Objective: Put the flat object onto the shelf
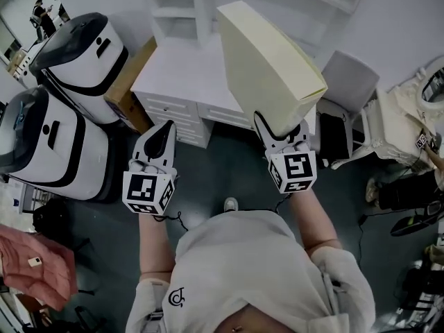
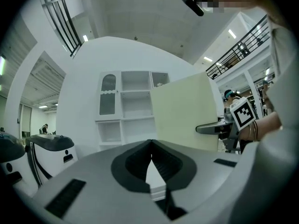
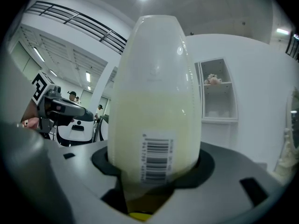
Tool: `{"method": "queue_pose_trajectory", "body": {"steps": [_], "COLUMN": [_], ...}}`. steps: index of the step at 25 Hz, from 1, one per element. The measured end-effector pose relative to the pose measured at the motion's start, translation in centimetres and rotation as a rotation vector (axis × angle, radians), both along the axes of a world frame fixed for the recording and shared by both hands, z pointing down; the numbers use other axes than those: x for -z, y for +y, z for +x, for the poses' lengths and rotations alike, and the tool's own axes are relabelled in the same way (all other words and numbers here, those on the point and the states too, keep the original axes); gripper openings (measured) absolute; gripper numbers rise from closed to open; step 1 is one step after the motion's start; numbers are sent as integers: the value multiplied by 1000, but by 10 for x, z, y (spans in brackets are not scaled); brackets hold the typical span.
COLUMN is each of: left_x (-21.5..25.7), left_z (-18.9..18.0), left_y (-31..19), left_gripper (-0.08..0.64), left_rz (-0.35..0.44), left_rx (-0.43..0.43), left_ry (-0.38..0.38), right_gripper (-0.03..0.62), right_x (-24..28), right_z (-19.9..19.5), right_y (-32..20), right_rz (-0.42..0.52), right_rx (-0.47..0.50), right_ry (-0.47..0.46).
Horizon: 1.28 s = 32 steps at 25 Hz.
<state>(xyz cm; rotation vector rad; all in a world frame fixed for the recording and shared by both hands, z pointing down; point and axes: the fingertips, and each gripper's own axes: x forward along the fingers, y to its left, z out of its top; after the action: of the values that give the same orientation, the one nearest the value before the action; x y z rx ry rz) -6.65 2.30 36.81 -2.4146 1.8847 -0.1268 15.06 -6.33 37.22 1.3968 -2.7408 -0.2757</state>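
The flat object [image 1: 270, 68] is a large pale-yellow slab with a barcode label on its near end. It stands upright, edge-on, in my right gripper [image 1: 281, 127], which is shut on its lower end. In the right gripper view the flat object [image 3: 156, 101] fills the middle and hides the fingertips of my right gripper [image 3: 154, 171]. The white shelf unit [image 1: 187, 5] stands ahead on a white desk [image 1: 180, 68], and the shelf unit [image 2: 135, 106] shows several open compartments. My left gripper [image 1: 165, 132] is held level with the right one, shut and empty, and in its own view my left gripper [image 2: 150, 157] has its tips touching.
Two white-and-black machines [image 1: 76, 54] [image 1: 41, 144] stand at the left, with a cardboard box [image 1: 128, 82] against the desk's side. A white chair [image 1: 347, 82] is at the desk's right. Pink cloth [image 1: 35, 262] lies on the dark floor at lower left.
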Motion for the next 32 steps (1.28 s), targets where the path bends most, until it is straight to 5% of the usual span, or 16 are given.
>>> {"method": "queue_pose_trajectory", "body": {"steps": [13,24,32], "left_x": [9,31,46], "left_z": [-24,-72,-105], "left_y": [-150,-266,-305], "left_gripper": [12,12,12], "left_rz": [13,48,77], "left_rx": [-57,-249,-383], "left_ry": [-29,-27,-41], "right_gripper": [279,279,281], "right_x": [6,36,113], "right_z": [-21,-68,-99], "right_y": [-142,-225,-288], "right_rz": [-9,16,91], "right_rx": [-55,-232,-382], "right_ry": [26,53,272]}}
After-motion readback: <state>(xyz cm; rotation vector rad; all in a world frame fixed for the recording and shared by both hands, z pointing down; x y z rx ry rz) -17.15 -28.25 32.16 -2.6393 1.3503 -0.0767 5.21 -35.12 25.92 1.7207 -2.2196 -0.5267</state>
